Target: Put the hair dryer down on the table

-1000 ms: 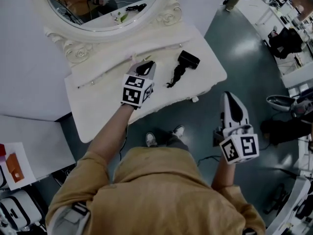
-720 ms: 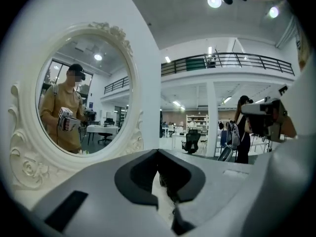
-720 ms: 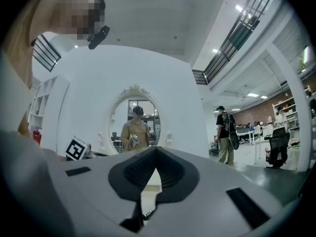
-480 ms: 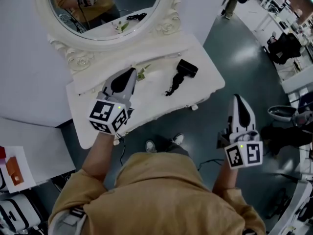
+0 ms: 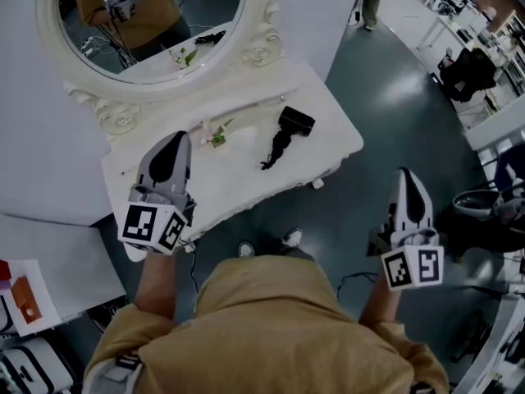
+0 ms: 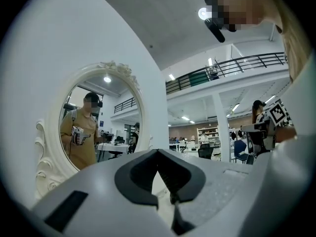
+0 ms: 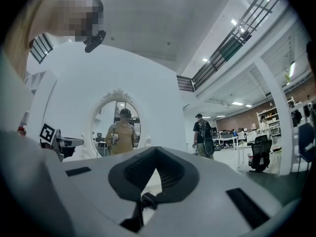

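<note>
The black hair dryer (image 5: 293,121) lies on the white vanity table (image 5: 238,183), its dark cord (image 5: 275,148) curled beside it toward the front. My left gripper (image 5: 176,140) hovers over the table's left front corner, well left of the dryer, jaws shut and empty. My right gripper (image 5: 406,177) hangs over the floor to the right of the table, jaws closed with nothing in them. In the left gripper view the left gripper (image 6: 158,153) points at the mirror. In the right gripper view the right gripper (image 7: 156,150) faces the mirror from farther off.
An ornate oval mirror (image 5: 148,23) stands at the table's back. A small green sprig (image 5: 217,135) lies left of the dryer. Grey floor (image 5: 394,97) surrounds the table's right side. Desks and chairs (image 5: 472,72) stand far right, and cases and papers (image 5: 25,302) sit at bottom left.
My left gripper has pulled back from beside the hair dryer to the table's left front corner. The dryer stays lying on the table. The right gripper has barely moved.
</note>
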The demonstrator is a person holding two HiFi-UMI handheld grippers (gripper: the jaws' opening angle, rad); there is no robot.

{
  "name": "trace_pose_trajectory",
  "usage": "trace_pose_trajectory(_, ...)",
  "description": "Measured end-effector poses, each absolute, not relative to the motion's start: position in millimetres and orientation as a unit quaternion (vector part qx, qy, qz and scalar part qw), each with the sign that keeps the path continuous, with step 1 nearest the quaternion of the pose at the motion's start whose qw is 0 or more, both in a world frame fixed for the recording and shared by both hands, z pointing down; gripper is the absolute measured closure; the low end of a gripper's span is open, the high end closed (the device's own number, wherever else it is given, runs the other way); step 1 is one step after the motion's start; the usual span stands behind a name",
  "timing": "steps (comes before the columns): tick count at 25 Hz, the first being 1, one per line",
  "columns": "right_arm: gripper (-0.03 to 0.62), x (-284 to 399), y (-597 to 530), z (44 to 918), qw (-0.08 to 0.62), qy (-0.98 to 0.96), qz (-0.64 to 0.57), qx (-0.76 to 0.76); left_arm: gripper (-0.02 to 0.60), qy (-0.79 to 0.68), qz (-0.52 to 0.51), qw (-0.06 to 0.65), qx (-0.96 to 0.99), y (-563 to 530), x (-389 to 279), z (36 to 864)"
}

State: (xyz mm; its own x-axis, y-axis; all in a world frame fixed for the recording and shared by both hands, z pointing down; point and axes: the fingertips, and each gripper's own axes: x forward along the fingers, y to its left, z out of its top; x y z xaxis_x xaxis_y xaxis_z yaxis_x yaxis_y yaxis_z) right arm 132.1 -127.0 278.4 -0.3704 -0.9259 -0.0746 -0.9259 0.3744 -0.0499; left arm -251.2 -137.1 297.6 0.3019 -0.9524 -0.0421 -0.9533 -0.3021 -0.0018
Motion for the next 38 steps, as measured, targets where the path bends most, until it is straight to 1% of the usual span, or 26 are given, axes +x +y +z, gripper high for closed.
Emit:
trace_pose_trajectory(9,0.592,142,-147,285,0.037,0.838,-0.005,-0.545,0.578,0.634,0.006,0.029,-0.773,-121,-261,297)
trace_pose_trajectory(19,0.592,139,-154,296,0.027,0.848,-0.015,-0.53,0.578,0.663,0.022,0.015,-0.748,-105,-265,295)
trace_pose_trajectory(24,0.592,146,-154,297,0.029,0.846,-0.017,-0.532,0.578,0.661,0.032,0.021,-0.75,-103,-257,286)
trace_pose_trajectory(31,0.592,150,-155,299,0.035,0.847,-0.021,-0.53,0.578,0.646,0.041,0.011,-0.762,-114,-238,287)
trace_pose_trajectory(36,0.592,154,-158,303,0.004,0.842,-0.011,-0.539,0.578,0.641,0.043,0.014,-0.766,-119,-232,284)
trace_pose_trajectory(38,0.592,156,-159,302,0.011,0.842,-0.018,-0.538,0.578,0.641,0.044,0.014,-0.766,-121,-230,284)
